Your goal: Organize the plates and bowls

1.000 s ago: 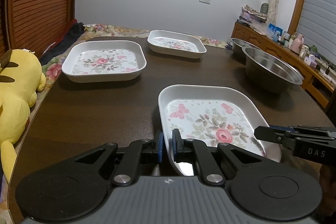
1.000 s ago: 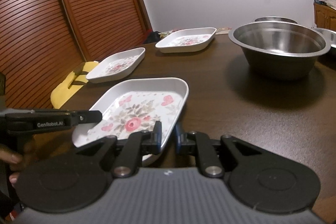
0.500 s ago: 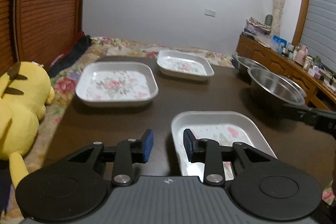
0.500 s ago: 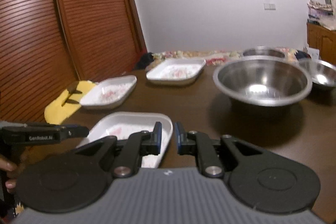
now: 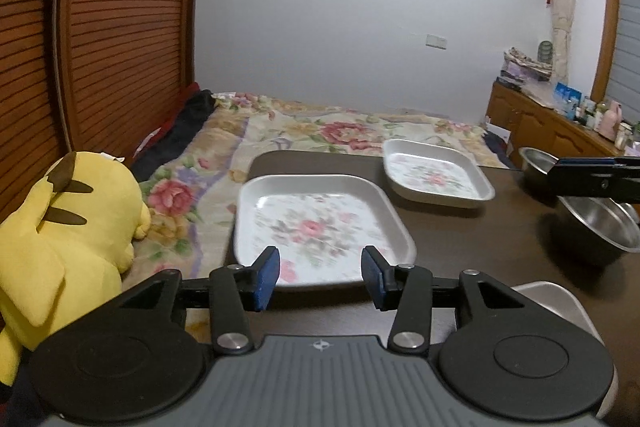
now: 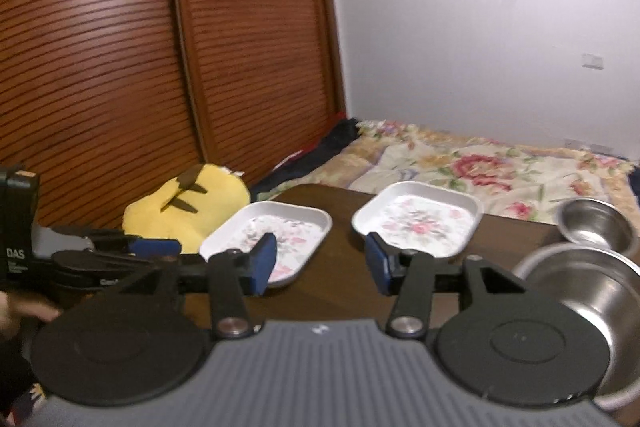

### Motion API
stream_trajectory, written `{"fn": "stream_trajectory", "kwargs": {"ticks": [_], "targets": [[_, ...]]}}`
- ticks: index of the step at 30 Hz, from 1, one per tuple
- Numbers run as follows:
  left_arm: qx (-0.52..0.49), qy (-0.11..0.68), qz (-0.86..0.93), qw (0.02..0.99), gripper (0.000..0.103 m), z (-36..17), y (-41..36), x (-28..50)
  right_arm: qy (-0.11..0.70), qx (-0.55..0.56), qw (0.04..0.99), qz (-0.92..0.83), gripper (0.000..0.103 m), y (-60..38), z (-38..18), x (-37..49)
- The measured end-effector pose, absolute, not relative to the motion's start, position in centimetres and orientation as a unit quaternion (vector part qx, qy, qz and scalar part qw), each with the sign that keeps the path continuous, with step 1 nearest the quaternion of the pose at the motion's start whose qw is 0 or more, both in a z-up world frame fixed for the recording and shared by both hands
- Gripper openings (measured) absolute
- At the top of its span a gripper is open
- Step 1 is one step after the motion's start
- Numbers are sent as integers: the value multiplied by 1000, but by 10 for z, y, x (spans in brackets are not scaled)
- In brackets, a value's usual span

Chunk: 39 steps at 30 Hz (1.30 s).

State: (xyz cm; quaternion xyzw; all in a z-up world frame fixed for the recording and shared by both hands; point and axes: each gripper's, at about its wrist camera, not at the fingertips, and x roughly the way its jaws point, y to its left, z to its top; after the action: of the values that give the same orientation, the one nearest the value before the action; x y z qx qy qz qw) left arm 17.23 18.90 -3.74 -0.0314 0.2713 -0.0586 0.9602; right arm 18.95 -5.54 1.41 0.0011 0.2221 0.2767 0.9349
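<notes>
Three white square plates with a flower print lie on the dark brown table (image 5: 460, 239). The left plate (image 5: 320, 227) lies just ahead of my left gripper (image 5: 320, 277), which is open and empty. The far plate (image 5: 434, 177) lies behind it. A corner of the near plate (image 5: 560, 307) shows under my left gripper's right side. My right gripper (image 6: 320, 265) is open and empty, raised above the table, facing the left plate (image 6: 276, 239) and the far plate (image 6: 420, 219). A large steel bowl (image 6: 580, 291) and a small steel bowl (image 6: 596, 227) stand at the right.
A yellow plush toy (image 5: 60, 227) sits off the table's left edge on a flowered bedspread (image 5: 320, 131). Brown slatted doors (image 6: 160, 67) stand at the left. A wooden sideboard (image 5: 560, 131) with bottles is at the far right.
Both grippers let go of the near plate, opened wide and rose. The views swung up and left towards the left and far plates.
</notes>
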Motion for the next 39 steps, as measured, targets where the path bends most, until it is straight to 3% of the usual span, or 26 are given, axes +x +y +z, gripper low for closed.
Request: {"fn": "stream_trajectory", "kwargs": {"ticks": [11, 20, 39], "targets": [[-43, 286, -60, 956, 46, -53, 230, 227, 309, -26, 907, 286, 45, 5, -8, 262], [-60, 310, -66, 946, 31, -75, 244, 245, 373, -32, 886, 274, 38, 25, -37, 297], [-53, 320, -68, 943, 18, -78, 241, 249, 392, -38, 876, 279, 21, 38, -52, 307]]}}
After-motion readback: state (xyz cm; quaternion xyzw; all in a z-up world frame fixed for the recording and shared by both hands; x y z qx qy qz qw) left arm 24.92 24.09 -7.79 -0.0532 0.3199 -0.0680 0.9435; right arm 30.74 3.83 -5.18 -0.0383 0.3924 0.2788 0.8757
